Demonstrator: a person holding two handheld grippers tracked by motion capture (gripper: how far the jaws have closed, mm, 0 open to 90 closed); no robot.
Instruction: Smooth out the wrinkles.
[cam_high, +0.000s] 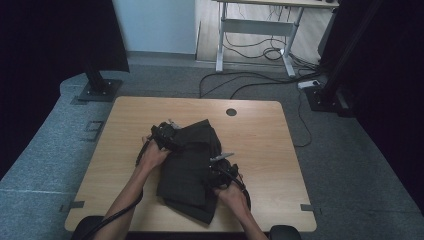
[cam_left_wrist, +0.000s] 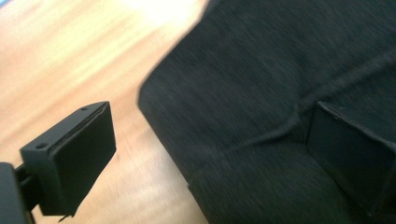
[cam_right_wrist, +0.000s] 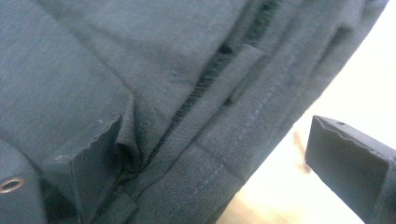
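A dark folded garment lies in the middle of the wooden table. My left gripper is at its far left corner, held in a person's hand. In the left gripper view the left gripper is open: one jaw hangs over bare wood, the other rests over the dark cloth. My right gripper sits at the garment's right edge. Seen in the right gripper view, the right gripper is open, one jaw on the seamed cloth, the other over the table.
A round cable hole marks the table's far side. Beyond the table are a desk frame, loose cables on the carpet, and black stand bases at both far corners.
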